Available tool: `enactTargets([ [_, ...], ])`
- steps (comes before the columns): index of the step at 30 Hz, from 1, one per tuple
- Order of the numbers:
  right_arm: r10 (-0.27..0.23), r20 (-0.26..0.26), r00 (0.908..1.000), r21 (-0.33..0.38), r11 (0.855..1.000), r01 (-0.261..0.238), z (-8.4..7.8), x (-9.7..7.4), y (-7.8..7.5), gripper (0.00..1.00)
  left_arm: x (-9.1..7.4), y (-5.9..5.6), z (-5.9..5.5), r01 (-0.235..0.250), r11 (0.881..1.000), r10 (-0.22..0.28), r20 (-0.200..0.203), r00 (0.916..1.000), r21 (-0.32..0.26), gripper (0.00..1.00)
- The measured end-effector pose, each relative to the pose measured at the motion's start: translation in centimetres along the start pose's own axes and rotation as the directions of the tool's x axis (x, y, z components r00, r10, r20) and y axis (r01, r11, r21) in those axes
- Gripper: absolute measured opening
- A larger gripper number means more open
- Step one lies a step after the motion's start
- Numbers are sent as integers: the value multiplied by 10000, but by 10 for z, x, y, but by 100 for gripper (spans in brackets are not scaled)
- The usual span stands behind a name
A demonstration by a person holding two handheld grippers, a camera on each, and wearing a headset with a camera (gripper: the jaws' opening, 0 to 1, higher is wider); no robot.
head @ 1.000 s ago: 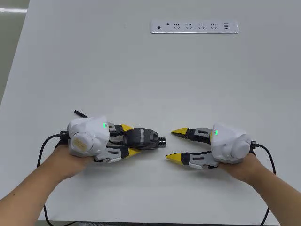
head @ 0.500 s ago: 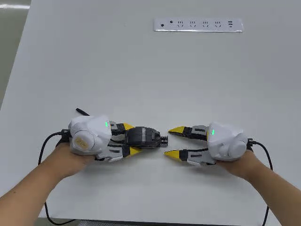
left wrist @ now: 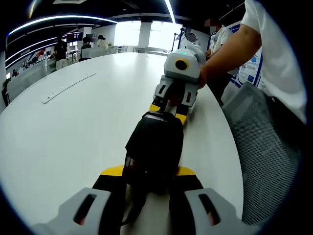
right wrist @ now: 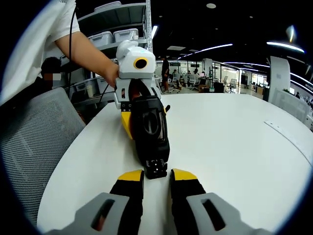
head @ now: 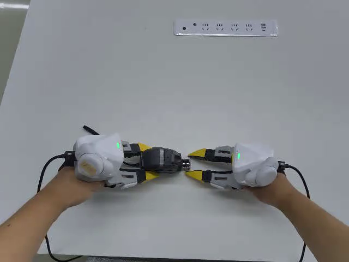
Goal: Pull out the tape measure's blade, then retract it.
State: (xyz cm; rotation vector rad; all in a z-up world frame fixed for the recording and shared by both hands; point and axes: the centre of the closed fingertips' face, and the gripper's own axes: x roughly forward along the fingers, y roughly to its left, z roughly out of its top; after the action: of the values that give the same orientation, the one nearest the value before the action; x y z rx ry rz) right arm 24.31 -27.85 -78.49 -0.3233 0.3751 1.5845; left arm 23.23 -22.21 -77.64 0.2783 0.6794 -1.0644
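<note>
A black tape measure (head: 161,160) lies on the white table (head: 163,82), and my left gripper (head: 146,161) is shut on its case from the left. In the left gripper view the case (left wrist: 155,147) sits wedged between my yellow-tipped jaws (left wrist: 146,172). Its blade hook (head: 186,162) points right. My right gripper (head: 192,164) is open, one yellow tip on either side of the hook. The right gripper view shows the hook end (right wrist: 156,169) just between my right gripper's (right wrist: 156,177) tips, with thin gaps on both sides. No blade is drawn out.
A white power strip (head: 225,28) lies at the far side of the table. Cables trail from both grippers toward the near edge. A grey mesh chair (right wrist: 34,147) stands behind the person. Open tabletop stretches beyond the grippers.
My right gripper has moved left, and its open tips now flank the tape's hook end. The left gripper still holds the case in the same place.
</note>
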Motion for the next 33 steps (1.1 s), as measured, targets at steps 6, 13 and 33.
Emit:
enactTargets([
  [6, 10, 64, 10000, 26, 10000, -11, 0, 1, -1, 17, 0, 0, 0, 3, 10000, -3, -18, 10000, 7, 30],
  [13, 45, 133, 9999, -2, 10000, -44, 0, 2, 0, 15, 0, 0, 0, 5, 10000, -5, -15, 10000, 8, 30],
  [33, 44, 304, 9995, 204, 9998, -50, 1, 1, 1, 13, 0, -1, 0, 57, 10000, -57, 62, 10000, 0, 30],
])
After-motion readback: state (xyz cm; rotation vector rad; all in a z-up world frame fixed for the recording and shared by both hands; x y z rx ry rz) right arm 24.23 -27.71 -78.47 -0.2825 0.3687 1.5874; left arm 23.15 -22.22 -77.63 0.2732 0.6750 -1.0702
